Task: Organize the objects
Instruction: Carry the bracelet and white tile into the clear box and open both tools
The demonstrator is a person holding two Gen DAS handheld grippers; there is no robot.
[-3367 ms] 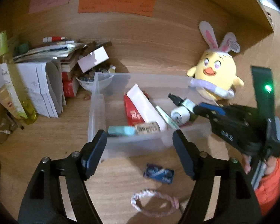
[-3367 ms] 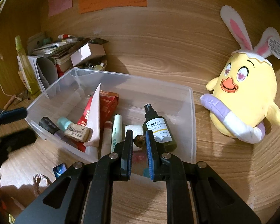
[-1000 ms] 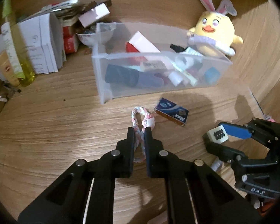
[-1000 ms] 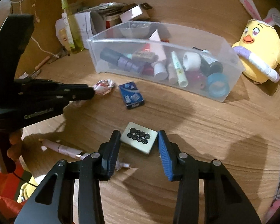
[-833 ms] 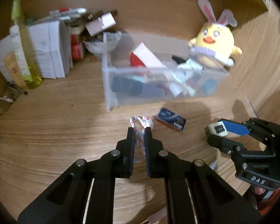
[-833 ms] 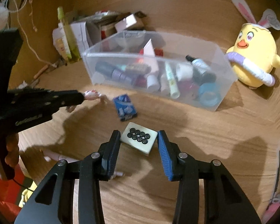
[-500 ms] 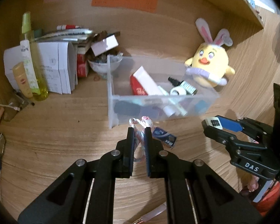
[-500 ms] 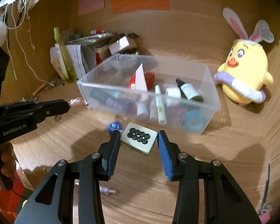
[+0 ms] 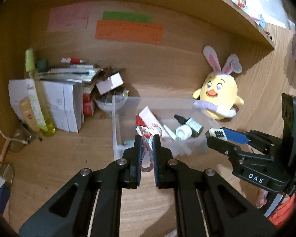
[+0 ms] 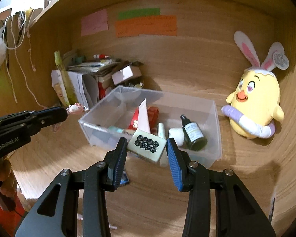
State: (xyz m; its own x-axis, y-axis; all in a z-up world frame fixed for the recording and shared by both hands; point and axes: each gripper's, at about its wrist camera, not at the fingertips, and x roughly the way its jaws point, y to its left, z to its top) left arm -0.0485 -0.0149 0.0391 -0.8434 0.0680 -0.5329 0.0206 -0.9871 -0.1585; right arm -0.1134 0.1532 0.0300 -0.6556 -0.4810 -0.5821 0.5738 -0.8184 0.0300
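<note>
My left gripper [image 9: 147, 138] is shut on a pink and white braided hair tie [image 9: 148, 133] and holds it in the air in front of the clear plastic bin [image 9: 116, 130]. My right gripper [image 10: 147, 144] is shut on a cream mahjong tile [image 10: 147, 145] with black dots, held above the bin's [image 10: 215, 134] near wall. In the left wrist view the right gripper [image 9: 215, 136] is at the right with the tile [image 9: 217, 133]. In the right wrist view the left gripper [image 10: 66, 111] is at the left with the hair tie [image 10: 77, 108].
The bin holds tubes, a red box, a dark spray bottle [image 10: 193, 134] and a tape roll [image 10: 175, 136]. A yellow chick plush [image 10: 254, 106] sits at the right. Papers, boxes and a yellow bottle [image 9: 39, 100] pile at the back left. A blue packet [image 10: 124, 177] lies before the bin.
Both grippers have risen from the desk and moved toward the bin, the left with the hair tie, the right with the tile. The blue packet stays on the desk.
</note>
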